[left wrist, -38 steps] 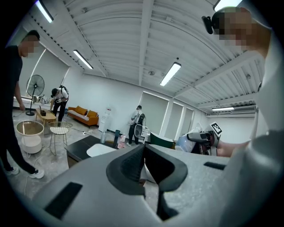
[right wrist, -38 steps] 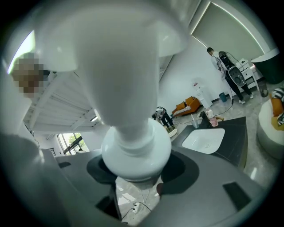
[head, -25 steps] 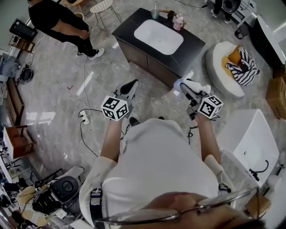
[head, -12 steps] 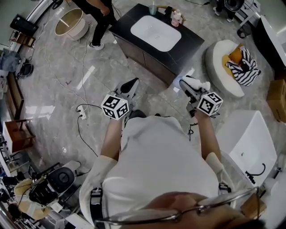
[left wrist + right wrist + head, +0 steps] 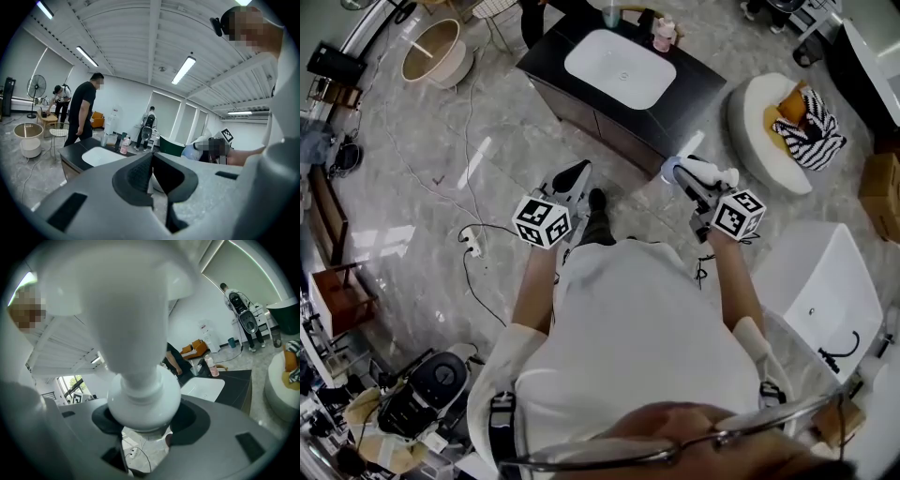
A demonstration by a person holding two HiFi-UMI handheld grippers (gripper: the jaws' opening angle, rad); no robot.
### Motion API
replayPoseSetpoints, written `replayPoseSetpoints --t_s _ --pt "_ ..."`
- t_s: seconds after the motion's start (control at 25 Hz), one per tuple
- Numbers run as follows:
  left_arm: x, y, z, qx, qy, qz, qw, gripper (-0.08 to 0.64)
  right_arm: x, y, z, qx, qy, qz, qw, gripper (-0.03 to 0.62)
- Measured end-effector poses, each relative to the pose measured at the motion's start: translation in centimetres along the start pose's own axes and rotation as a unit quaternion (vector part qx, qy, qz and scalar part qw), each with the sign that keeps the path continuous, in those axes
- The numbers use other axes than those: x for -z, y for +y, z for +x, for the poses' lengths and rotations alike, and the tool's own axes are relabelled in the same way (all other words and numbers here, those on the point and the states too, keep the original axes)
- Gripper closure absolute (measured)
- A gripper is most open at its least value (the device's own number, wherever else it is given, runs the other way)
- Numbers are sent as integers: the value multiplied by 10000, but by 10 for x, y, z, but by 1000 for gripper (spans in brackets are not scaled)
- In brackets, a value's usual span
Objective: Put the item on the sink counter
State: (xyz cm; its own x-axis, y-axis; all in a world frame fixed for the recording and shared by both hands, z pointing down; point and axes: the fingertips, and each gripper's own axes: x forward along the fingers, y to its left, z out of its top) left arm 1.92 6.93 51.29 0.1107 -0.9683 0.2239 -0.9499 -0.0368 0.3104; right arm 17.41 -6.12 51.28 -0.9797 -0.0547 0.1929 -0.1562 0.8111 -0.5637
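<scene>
A white pump bottle [image 5: 712, 173] lies across the jaws of my right gripper [image 5: 689, 180], which is shut on it above the marble floor. In the right gripper view the bottle [image 5: 126, 333] fills the middle, its round shoulder seated between the jaws of that gripper [image 5: 143, 427]. My left gripper [image 5: 572, 178] is level with the right, shut with nothing in it; its jaws [image 5: 152, 173] meet in the left gripper view. The dark sink counter [image 5: 694, 84] with a white basin [image 5: 619, 67] stands ahead, apart from both grippers, and also appears as a dark slab [image 5: 234, 385].
A pink bottle [image 5: 663, 36] and a cup [image 5: 610, 14] stand on the counter's far edge. A person in black [image 5: 82, 112] stands behind it. A round white seat with striped cloth [image 5: 778, 131] is at right, a white tub [image 5: 825, 291] nearer. A power strip [image 5: 473, 246] lies left.
The counter has shifted left and slightly up in the head view. The person in black has walked from the left to behind the counter. Both grippers keep their hold and height.
</scene>
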Motion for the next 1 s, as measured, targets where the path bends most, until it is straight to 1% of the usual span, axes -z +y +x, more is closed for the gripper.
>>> replayPoseSetpoints --t_s 0.16,0.32,0.44,0.76,1.0 --pt "-3 30 30 181 167 59 9997 555 -6 -20 20 146 -112 23 9998 342" --pt "-17 55 62 474 355 119 9982 555 -21 -40 37 478 -196 110 9986 342" --pt "-21 77 79 686 488 171 9963 555 -25 -49 54 688 -280 216 9970 342" --pt "-33 126 108 1222 673 234 9899 555 -35 -59 92 1176 -384 264 9920 342" --pt "-41 155 123 1455 709 241 9865 555 -50 -62 118 1388 -386 161 9894 342"
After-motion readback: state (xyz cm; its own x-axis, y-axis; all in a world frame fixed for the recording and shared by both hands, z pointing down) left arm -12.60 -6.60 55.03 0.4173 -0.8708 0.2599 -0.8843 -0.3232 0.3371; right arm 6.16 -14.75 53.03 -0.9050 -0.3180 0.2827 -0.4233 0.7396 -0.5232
